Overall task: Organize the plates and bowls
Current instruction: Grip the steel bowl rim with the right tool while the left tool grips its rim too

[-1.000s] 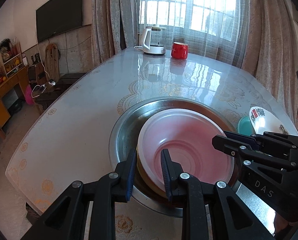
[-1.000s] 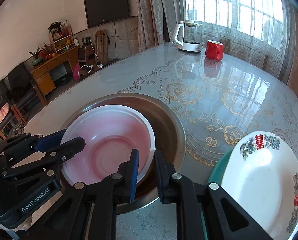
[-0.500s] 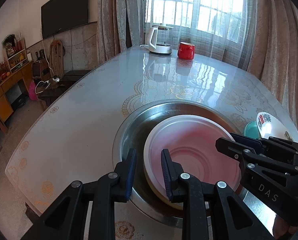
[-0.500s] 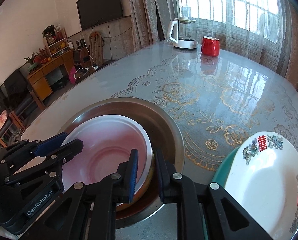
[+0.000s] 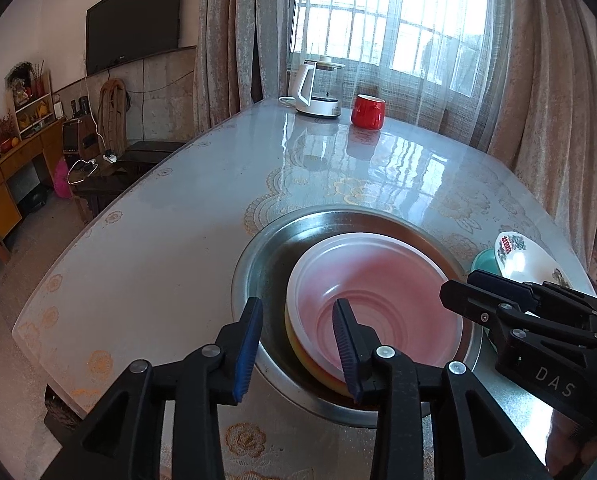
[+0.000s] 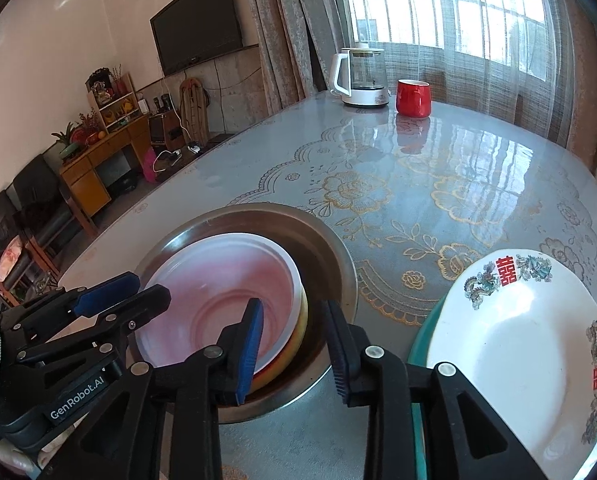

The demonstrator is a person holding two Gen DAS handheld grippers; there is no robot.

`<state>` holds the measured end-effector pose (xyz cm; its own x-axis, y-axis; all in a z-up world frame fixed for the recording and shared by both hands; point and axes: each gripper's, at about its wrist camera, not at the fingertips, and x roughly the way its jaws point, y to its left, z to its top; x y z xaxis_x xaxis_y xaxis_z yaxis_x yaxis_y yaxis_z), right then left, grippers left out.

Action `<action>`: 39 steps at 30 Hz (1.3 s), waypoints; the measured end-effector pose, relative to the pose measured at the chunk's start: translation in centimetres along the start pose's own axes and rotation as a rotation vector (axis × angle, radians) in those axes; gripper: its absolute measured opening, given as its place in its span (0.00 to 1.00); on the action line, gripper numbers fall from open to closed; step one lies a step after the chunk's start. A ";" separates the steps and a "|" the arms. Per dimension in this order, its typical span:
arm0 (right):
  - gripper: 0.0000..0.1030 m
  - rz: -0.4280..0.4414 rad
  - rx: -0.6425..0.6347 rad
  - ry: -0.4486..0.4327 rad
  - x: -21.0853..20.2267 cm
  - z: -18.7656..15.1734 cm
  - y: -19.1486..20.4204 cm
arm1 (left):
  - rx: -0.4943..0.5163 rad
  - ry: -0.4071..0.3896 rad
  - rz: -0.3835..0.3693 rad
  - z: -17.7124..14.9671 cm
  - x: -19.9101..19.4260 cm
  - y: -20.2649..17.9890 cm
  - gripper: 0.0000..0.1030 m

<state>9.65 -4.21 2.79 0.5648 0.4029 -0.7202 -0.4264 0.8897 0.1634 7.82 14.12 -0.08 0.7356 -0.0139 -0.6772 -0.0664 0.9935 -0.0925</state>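
Note:
A pink bowl (image 5: 378,280) (image 6: 218,280) rests nested on a yellow bowl (image 5: 310,364) (image 6: 300,332) inside a steel basin (image 5: 266,248) (image 6: 334,256). My left gripper (image 5: 297,308) (image 6: 151,286) straddles the pink bowl's near-left rim, one finger inside and one outside. Its jaws are opening and the pads stand off the rim. My right gripper (image 6: 292,306) (image 5: 460,285) straddles the opposite rim the same way, its jaws also opening and clear of the bowl. A white plate with red characters (image 6: 518,340) (image 5: 514,252) lies on a teal dish (image 6: 420,332) to the right.
The basin sits on a glossy table (image 5: 158,260) with a gold floral cover. A white kettle (image 5: 318,88) and a red mug (image 5: 368,112) stand at the far end by the window. The table's edge runs along the left, with floor and furniture beyond.
Both grippers' jaws have spread apart and let go of the pink bowl's rim. The bowl has sunk onto the yellow bowl in the basin.

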 end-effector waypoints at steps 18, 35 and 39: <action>0.38 0.172 0.169 0.042 -0.4 -0.9 -3.2 | -0.171 0.015 -0.067 -0.9 -0.9 4.4 0.44; 0.44 0.138 0.143 0.100 1.8 0.2 -3.1 | -0.191 0.071 -0.116 0.2 2.5 5.9 0.37; 0.45 0.128 0.126 0.117 2.8 0.6 -2.9 | -0.176 0.093 -0.127 0.7 3.6 5.6 0.29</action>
<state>12.87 -5.48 0.71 0.4230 0.4933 -0.7601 -0.3938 0.8556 0.3360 10.56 19.68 -2.51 0.6806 -0.1564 -0.7157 -0.0992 0.9483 -0.3016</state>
